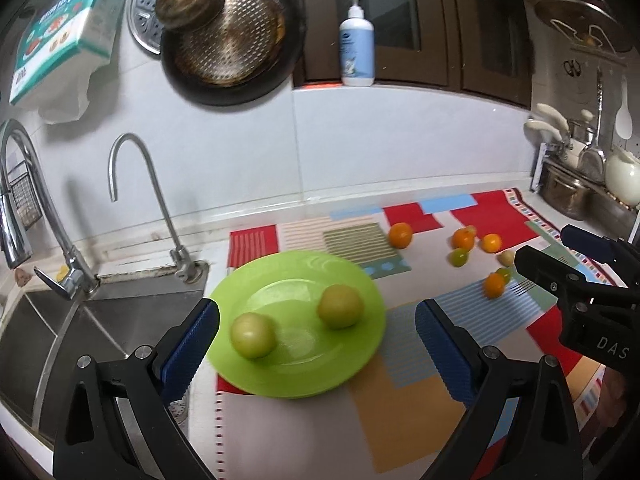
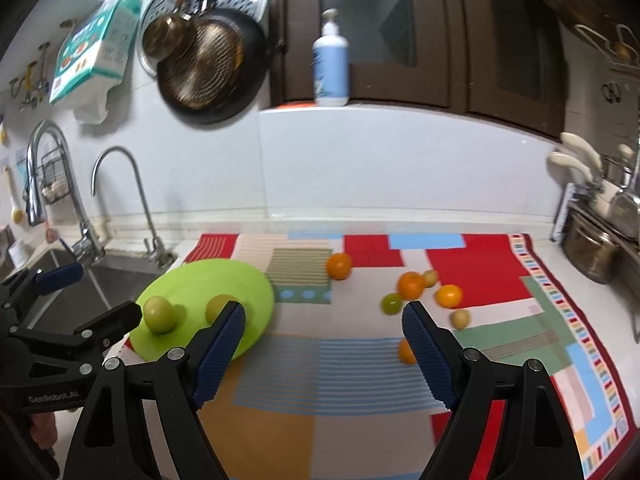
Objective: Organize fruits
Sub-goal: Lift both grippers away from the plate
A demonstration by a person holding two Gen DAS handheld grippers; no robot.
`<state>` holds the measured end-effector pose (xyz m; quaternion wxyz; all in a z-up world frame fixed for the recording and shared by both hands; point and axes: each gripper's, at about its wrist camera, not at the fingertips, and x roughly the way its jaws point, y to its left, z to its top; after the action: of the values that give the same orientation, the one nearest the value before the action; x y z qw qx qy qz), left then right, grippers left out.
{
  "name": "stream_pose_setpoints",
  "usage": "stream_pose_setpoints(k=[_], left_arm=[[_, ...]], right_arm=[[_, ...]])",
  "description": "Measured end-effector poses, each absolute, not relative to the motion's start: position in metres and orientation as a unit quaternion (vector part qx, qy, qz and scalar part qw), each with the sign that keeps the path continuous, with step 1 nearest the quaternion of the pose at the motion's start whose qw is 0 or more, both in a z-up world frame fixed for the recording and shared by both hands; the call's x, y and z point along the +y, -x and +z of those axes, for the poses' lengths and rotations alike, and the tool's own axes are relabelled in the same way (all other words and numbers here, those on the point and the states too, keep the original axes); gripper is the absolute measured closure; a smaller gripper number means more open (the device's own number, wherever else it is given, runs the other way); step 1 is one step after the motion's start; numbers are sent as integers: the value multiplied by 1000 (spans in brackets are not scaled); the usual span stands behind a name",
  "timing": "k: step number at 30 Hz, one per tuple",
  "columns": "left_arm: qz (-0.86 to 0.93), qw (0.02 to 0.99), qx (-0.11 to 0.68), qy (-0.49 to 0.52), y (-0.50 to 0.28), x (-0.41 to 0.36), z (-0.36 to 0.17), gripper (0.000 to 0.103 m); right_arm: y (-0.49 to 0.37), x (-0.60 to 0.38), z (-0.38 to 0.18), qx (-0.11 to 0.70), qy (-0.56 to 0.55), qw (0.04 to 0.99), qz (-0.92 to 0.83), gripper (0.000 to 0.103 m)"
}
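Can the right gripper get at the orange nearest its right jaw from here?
Probably yes: the right gripper is open and empty, the orange lies bare on the mat, nothing between them.

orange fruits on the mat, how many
4. One orange fruit lies nearest the green plate, two sit mid-mat, and one is partly hidden behind the right gripper finger. More may be hidden.
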<state>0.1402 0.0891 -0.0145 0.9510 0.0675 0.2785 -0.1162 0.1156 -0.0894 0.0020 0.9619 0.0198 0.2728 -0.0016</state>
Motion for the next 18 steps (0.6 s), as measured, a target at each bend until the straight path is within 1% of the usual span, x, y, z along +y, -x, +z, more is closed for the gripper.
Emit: stream_pose_setpoints(k=[8,18], left_arm=[[-116,953,274,-56,-129,43,-8,3],[-118,953,275,-47,-122,-23,-13,3]], right_arm=[[-103,-131,11,264,-13,964,7,22],[-101,-191,10,261,7,965,29,22]])
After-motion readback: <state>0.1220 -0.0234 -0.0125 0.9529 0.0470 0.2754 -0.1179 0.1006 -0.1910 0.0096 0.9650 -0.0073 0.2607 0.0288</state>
